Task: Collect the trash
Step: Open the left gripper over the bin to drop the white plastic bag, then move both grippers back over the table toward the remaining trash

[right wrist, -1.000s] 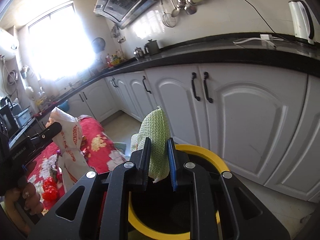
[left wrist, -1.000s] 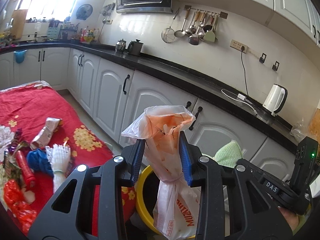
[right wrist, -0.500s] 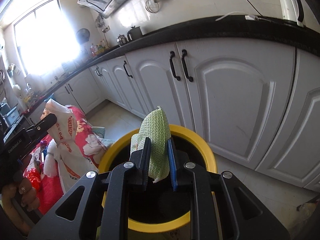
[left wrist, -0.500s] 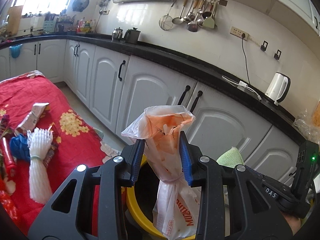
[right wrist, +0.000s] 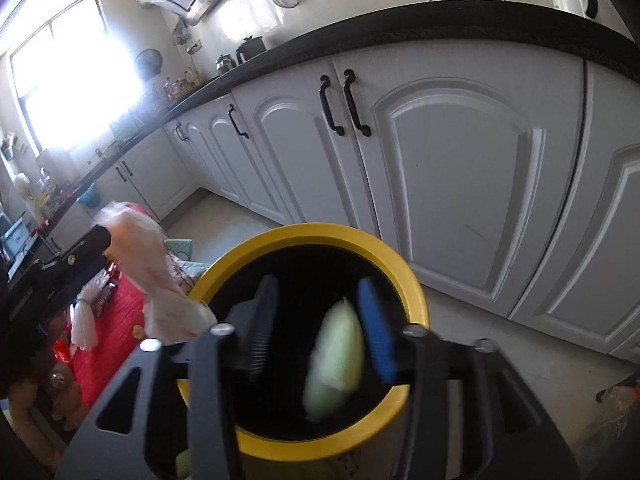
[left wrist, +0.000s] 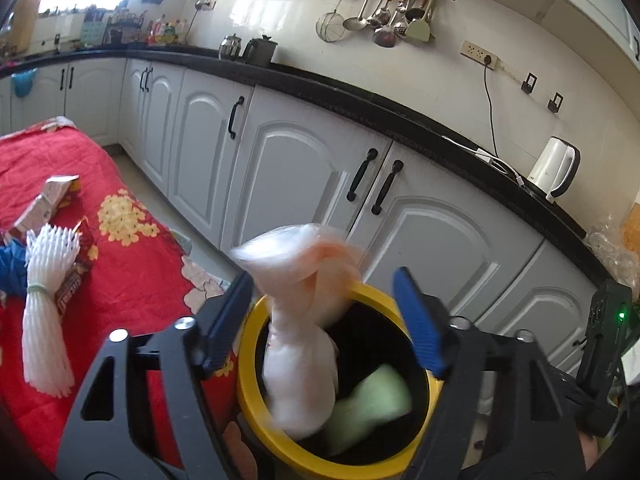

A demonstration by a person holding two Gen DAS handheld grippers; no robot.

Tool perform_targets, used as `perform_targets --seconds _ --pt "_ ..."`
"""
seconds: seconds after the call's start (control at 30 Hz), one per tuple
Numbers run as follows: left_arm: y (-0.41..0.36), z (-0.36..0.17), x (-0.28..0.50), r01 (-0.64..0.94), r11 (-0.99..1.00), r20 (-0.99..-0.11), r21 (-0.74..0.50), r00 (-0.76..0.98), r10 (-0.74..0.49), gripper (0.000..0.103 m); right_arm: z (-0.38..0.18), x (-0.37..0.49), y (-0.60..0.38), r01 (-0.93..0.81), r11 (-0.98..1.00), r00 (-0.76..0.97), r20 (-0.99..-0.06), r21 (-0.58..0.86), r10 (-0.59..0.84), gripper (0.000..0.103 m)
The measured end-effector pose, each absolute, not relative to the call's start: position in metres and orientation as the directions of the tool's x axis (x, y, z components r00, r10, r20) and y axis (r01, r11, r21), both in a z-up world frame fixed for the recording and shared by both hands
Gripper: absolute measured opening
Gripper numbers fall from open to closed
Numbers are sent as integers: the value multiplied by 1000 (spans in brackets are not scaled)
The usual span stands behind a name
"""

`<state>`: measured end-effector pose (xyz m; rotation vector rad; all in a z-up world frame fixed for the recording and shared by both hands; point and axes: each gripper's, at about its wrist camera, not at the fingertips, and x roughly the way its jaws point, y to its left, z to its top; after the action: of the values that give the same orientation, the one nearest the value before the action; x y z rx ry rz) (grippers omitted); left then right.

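A yellow-rimmed black bin point(left wrist: 260, 404) point(right wrist: 412, 280) stands on the floor below both grippers. My left gripper point(left wrist: 326, 320) is open; the orange-and-white plastic bag point(left wrist: 300, 344) is blurred, falling between its jaws into the bin. It also shows in the right wrist view point(right wrist: 152, 276). My right gripper point(right wrist: 316, 328) is open; the green foam net point(right wrist: 336, 364) is blurred, dropping into the bin, and shows in the left wrist view point(left wrist: 372, 408).
A table with a red flowered cloth point(left wrist: 128, 276) lies left of the bin, holding a white foam net point(left wrist: 44, 312), a crumpled carton point(left wrist: 44, 204) and other wrappers. White cabinets point(left wrist: 288, 176) and a black counter with a kettle point(left wrist: 554, 170) run behind.
Both grippers opened over the bin. The plastic bag and the green net were let go and are falling in. Both views tilted down toward the bin.
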<state>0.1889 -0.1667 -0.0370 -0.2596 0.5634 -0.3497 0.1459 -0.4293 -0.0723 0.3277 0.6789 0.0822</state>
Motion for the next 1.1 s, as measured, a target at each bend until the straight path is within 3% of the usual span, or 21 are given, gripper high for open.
perform_targets --seconds 0.2,0.5,1.1 --pt "-153 -33 181 219 913 -470 -345 801 -370 92 -65 139 -426 24 948 799 -576 316 172 58" --pt "-135 -21 166 186 923 -474 -338 813 -337 92 -47 130 -407 -26 951 831 -522 309 192 71" --pt "-73 11 136 84 940 -434 -332 871 -231 92 -14 116 -340 -174 947 837 -466 268 286 77"
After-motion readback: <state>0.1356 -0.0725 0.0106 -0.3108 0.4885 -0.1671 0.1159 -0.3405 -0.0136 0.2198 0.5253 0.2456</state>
